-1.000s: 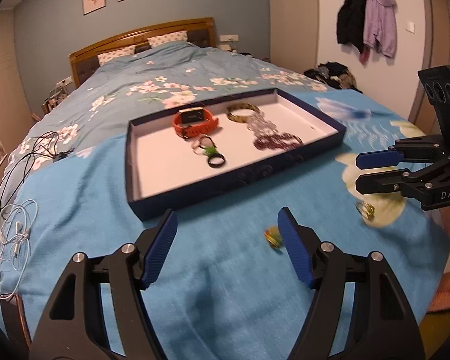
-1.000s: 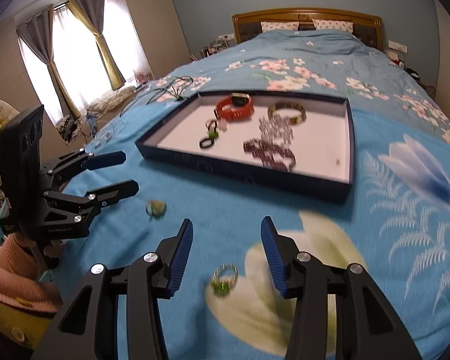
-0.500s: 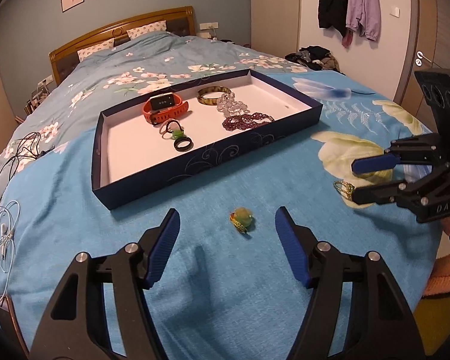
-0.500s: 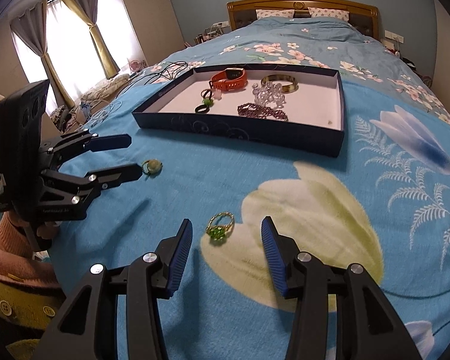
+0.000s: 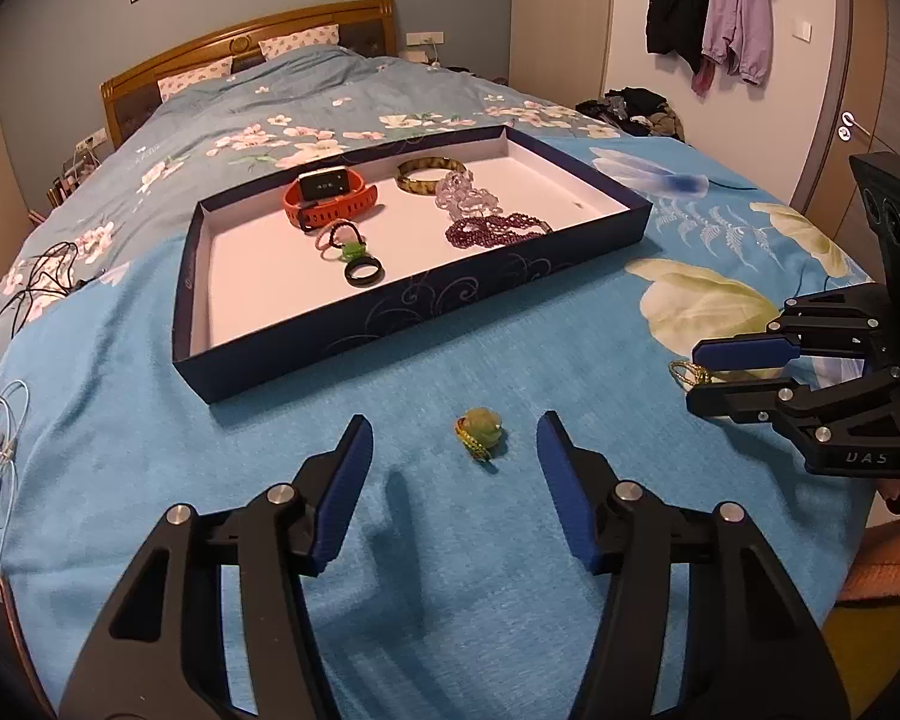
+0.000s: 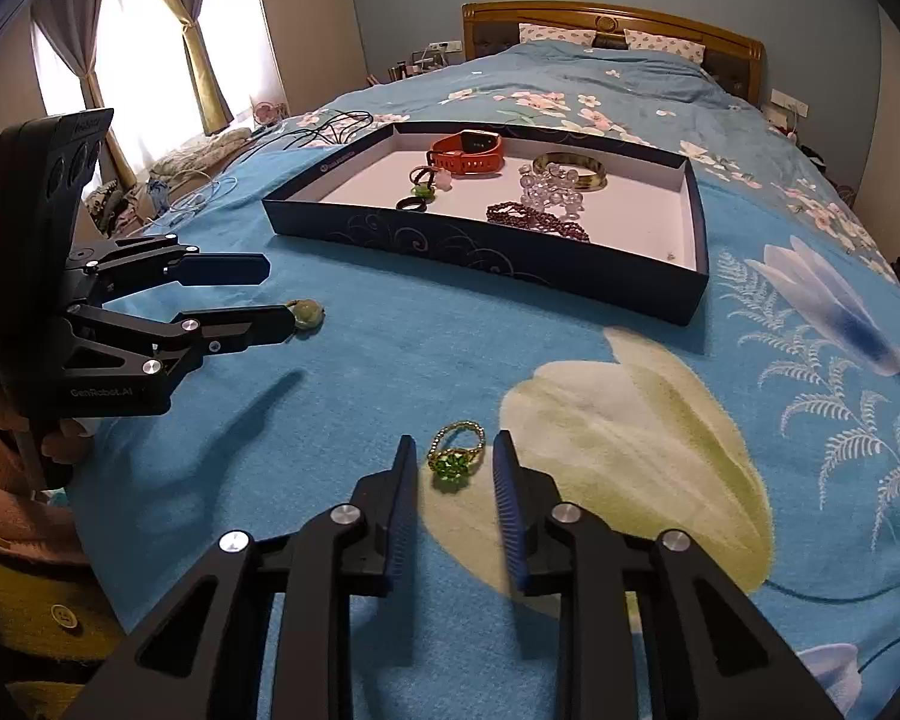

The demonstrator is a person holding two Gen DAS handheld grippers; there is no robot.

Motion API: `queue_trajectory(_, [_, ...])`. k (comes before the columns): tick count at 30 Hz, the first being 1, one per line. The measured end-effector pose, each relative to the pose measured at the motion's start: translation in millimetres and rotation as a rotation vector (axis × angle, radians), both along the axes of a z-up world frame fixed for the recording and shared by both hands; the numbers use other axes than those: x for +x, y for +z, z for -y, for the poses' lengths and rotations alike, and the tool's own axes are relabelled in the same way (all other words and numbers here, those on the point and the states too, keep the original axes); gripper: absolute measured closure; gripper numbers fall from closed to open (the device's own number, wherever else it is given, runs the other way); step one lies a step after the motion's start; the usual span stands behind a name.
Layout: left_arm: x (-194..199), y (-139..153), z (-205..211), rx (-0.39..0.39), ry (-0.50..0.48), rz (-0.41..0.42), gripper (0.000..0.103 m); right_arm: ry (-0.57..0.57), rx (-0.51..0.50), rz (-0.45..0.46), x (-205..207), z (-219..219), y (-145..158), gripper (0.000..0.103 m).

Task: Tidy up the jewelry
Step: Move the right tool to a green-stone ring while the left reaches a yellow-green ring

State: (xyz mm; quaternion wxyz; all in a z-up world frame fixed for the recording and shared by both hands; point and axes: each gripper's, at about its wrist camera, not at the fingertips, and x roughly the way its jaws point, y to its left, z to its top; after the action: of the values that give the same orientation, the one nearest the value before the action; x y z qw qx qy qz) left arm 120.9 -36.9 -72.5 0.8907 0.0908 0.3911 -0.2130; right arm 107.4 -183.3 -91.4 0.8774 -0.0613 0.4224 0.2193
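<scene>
Item 1: left claw (image 5: 453,444), jaws apart w/ gap just narrowing; we hold it round the pale-green stone ring w/ gold band (image 5: 479,433) on the blue floral bedspread (image 5: 390,540), pads not touching.

Item 2: right claw (image 6: 453,468), jaws just closing, nearly on the gold beaded ring w/ green gem cluster (image 6: 455,456); slim gaps either side.

Item 3: navy shallow cardboard tray (image 6: 486,252), beyond both rings. Holds orange smartwatch (image 6: 468,153), brown-gold bangle (image 6: 570,171), clear bead bracelet (image 6: 549,192), dark-red bead bracelet (image 6: 537,217), black ring (image 6: 413,204).
</scene>
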Motion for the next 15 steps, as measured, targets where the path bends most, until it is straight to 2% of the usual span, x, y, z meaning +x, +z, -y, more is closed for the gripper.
queue_trajectory(7, [6,-5,4,-0.015,-0.006,-0.042,0.056,-0.008,-0.005,0.009,2,0,0,0.09])
queue_trajectory(10, [9,-8,5,-0.019,-0.01,-0.06,0.065,-0.012,-0.005,0.016,3,0,0,0.091])
queue_trajectory(15, [11,-11,5,-0.023,-0.009,-0.079,0.069,-0.02,0.006,0.021,4,3,0,0.092])
